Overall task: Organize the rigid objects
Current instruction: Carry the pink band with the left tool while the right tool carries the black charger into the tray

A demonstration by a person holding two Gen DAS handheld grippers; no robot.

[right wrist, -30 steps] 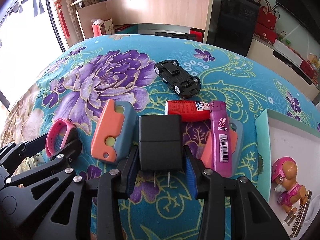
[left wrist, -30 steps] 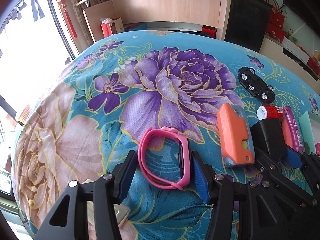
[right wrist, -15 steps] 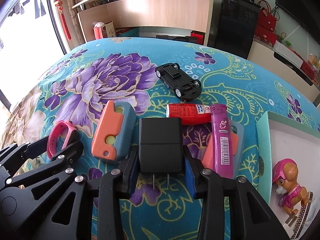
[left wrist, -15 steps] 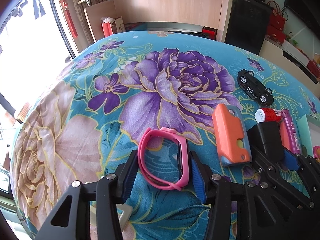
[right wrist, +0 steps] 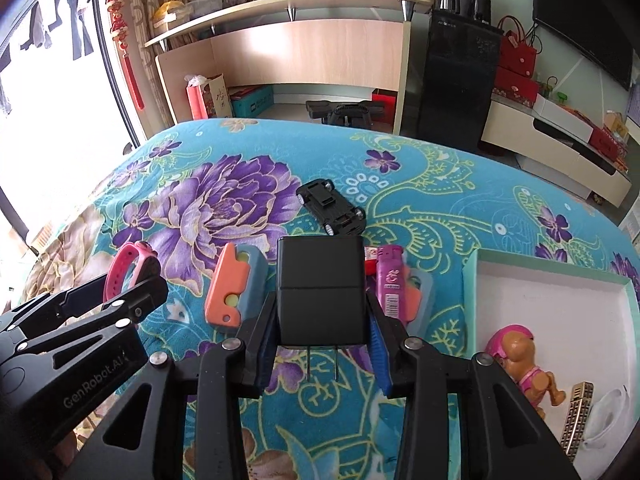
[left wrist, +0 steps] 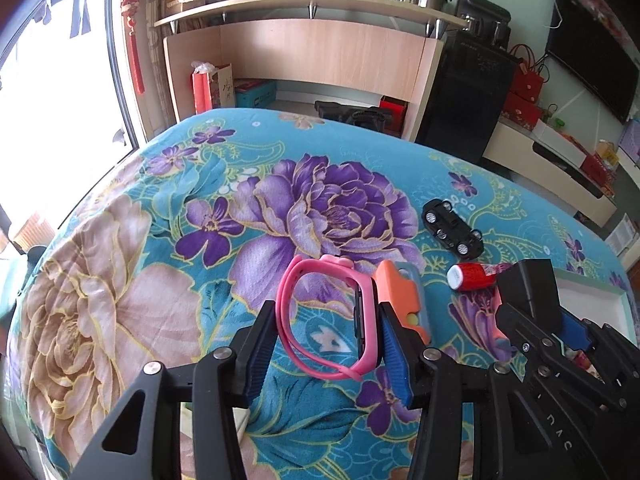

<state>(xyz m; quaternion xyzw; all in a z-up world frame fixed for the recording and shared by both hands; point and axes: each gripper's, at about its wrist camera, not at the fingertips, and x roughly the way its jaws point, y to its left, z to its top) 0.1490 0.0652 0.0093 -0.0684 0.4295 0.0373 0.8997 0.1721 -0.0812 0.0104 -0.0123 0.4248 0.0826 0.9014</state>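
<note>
My left gripper (left wrist: pixel 326 330) is shut on a pink watch (left wrist: pixel 324 316) and holds it above the flowered cloth. My right gripper (right wrist: pixel 320 326) is shut on a black plug adapter (right wrist: pixel 320 286), prongs toward the camera, lifted off the cloth. The adapter also shows in the left wrist view (left wrist: pixel 532 292). The watch shows at the left in the right wrist view (right wrist: pixel 128 272). On the cloth lie an orange-and-blue case (right wrist: pixel 234 288), a red tube (left wrist: pixel 474 276), a purple lighter (right wrist: pixel 390 278) and a black toy car (right wrist: pixel 332 206).
A white tray with a teal rim (right wrist: pixel 472 280) stands at the right; in it are a pink toy pup (right wrist: pixel 522 362), a small harmonica (right wrist: pixel 574 420) and a white object. A second orange-and-blue case (right wrist: pixel 416 298) lies under the lighter. The bed's left edge is by the window.
Both grippers have risen with their loads: the pink watch and the black adapter are off the cloth. The view has tilted up, showing more of the room.
</note>
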